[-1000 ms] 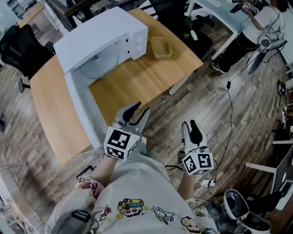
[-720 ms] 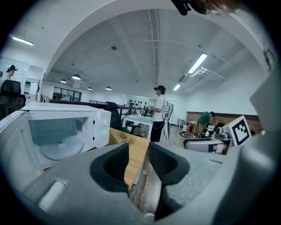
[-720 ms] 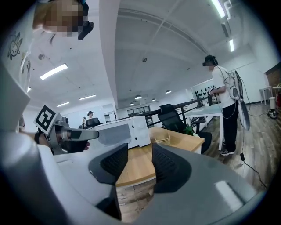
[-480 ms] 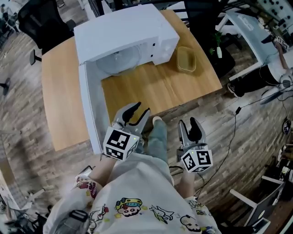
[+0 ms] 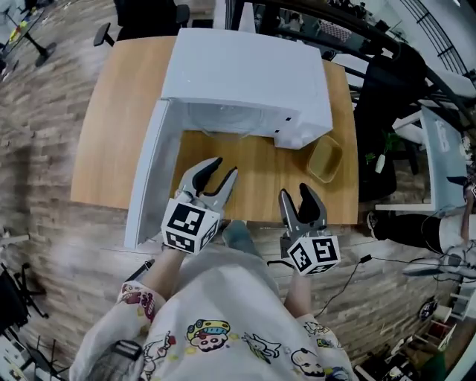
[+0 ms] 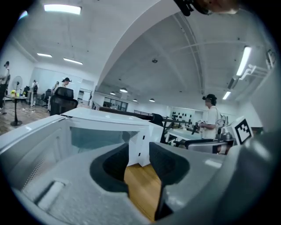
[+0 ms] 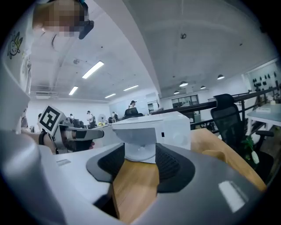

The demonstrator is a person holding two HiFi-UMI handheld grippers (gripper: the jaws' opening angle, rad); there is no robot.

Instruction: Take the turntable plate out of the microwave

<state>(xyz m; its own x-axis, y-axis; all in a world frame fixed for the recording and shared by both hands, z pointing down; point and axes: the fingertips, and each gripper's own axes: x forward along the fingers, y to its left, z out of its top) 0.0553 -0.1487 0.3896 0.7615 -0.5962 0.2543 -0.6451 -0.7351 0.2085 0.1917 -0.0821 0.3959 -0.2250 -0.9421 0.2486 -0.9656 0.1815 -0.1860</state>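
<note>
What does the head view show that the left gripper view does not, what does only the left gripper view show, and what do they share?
Head view only: the tan container beside the microwave, and the person's patterned shirt. Left gripper view only: the ceiling lights overhead. Both: the open white microwave, the wooden table, and the left hand-held gripper, jaws apart with nothing between them.

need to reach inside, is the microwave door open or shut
Open: the door stands swung out left of the microwave, and the turntable plate shows inside.
</note>
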